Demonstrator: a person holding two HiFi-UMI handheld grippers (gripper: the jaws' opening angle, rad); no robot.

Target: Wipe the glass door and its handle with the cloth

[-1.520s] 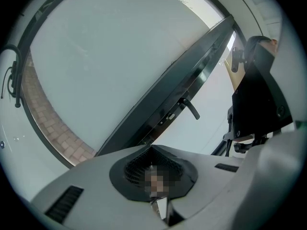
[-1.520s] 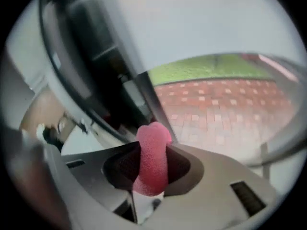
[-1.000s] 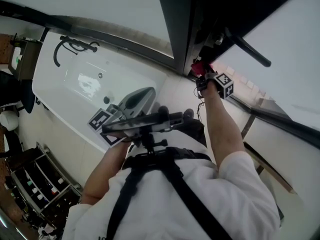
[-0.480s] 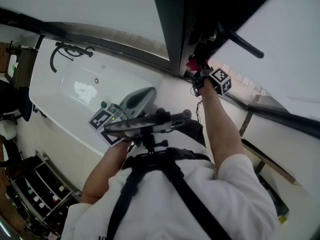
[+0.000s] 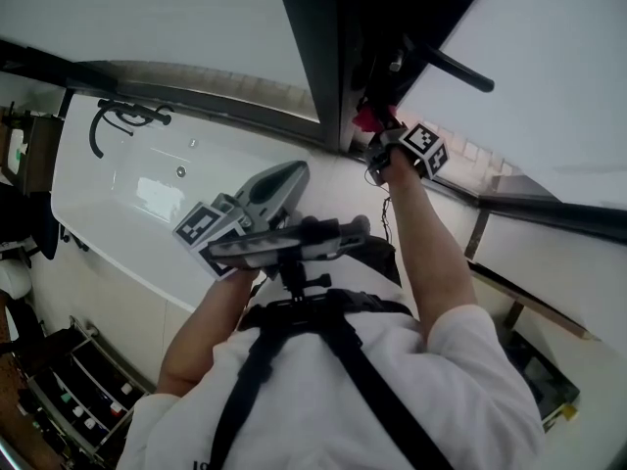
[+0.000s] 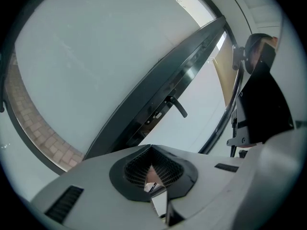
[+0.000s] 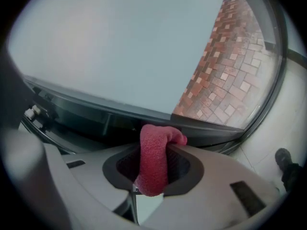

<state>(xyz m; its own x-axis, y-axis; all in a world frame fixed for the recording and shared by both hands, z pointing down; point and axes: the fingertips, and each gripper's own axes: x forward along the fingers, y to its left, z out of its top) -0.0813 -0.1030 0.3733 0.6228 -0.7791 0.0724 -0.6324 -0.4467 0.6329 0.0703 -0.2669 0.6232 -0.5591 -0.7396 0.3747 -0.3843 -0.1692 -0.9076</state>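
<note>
Cloth [image 7: 153, 162], red, fuzzy, between right fingers [image 7: 184, 169]

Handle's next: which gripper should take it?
Right. The right gripper is shut on the red cloth, up at the door frame near the handle; the left gripper is shut, empty, lower down.

- A dark metal door frame [image 5: 329, 57] rises close ahead of the right gripper [image 5: 376, 137] and its red terry cloth [image 5: 364, 118].
- A black lever handle [image 5: 449, 65] juts out just beside them.
- The pale frosted glass pane [image 5: 558, 76] past the handle is bare.
- A white bathtub [image 5: 118, 209] bounds the left side.
</note>
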